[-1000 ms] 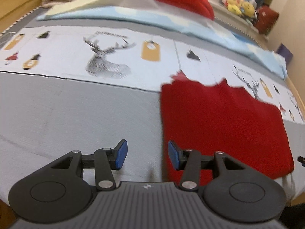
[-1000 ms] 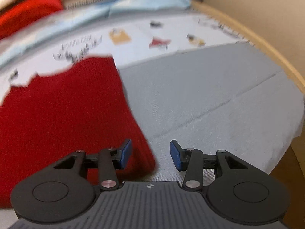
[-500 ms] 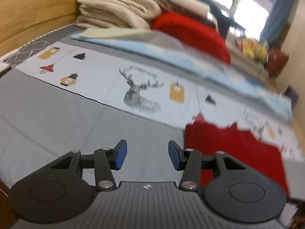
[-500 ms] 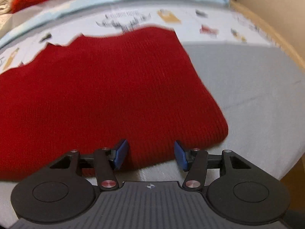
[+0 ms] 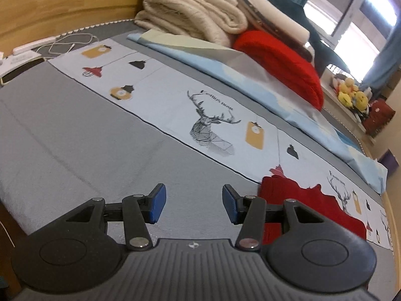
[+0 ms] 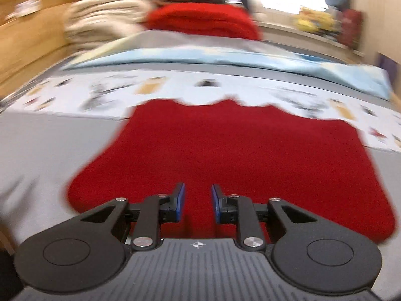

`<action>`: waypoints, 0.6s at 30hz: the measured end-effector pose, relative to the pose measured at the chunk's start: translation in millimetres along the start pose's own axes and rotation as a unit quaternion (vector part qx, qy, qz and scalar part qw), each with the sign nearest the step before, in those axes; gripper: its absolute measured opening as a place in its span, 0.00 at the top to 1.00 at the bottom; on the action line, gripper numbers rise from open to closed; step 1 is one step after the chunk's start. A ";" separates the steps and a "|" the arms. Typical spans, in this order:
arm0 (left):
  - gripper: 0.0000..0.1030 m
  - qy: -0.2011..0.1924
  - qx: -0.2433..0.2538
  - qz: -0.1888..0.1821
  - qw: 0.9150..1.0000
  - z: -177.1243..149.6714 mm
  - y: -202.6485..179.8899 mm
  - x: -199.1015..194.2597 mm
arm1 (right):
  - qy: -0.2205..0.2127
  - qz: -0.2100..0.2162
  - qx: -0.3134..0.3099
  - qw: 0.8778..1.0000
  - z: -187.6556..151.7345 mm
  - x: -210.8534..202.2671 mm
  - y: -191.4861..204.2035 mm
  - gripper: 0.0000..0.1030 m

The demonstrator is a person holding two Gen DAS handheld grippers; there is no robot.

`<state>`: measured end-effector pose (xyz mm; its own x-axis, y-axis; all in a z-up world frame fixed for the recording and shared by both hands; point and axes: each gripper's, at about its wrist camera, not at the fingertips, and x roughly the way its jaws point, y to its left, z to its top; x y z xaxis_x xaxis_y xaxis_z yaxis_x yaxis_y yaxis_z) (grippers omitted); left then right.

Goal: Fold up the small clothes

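Red knit clothes (image 6: 240,155) lie flat and folded on the bed, on the grey sheet (image 5: 75,130) near the front edge. The far edge of the red piece reaches onto the pale printed strip (image 5: 175,92) with deer and lamp pictures.

In the right wrist view, the right gripper (image 6: 198,202) hangs over the near edge of the red piece. Its 2 blue pads are closing and stand close, with a small gap. The red knit shows through the gap, but the pads do not look like they pinch it. This view is blurry.

In the left wrist view, the left gripper (image 5: 193,207) is over bare grey sheet. Its 2 blue pads stand wide apart with nothing between them. The red knit clothes (image 5: 300,205) lie just to the right of it, partly hidden behind its right finger.

Toward the back of the bed lies a light blue cloth (image 5: 250,85). Behind that sit a stack of cream blankets (image 5: 195,7) and a red bundle (image 5: 280,57). A wooden headboard (image 5: 62,2) runs along the left end of the bed, with a white cable (image 5: 65,42) beside it. Yellow soft toys (image 5: 351,95) sit on a ledge past the bed.
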<state>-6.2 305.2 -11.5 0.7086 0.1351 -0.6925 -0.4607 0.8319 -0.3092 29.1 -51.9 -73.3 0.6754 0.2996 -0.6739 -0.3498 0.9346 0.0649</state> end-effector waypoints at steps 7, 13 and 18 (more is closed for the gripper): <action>0.46 0.004 0.007 0.002 1.000 1.1 -0.2 4.6 | 0.012 0.093 -0.131 0.987 1.9 16.2 92.9 0.53; 0.44 0.009 -0.002 0.004 1.000 4.8 7.3 10.7 | 0.035 0.058 -0.263 0.962 -14.5 32.0 146.8 0.45; 0.42 0.012 -0.013 0.004 1.000 9.6 18.7 14.1 | 0.049 -0.005 -0.325 0.945 -25.0 58.2 163.3 0.46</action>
<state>0.4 327.9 -20.7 0.6918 0.1290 -0.7104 -0.4810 0.8161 -0.3202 -5.0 113.4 -120.3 0.6278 0.2427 -0.7396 -0.6902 0.6127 -0.3849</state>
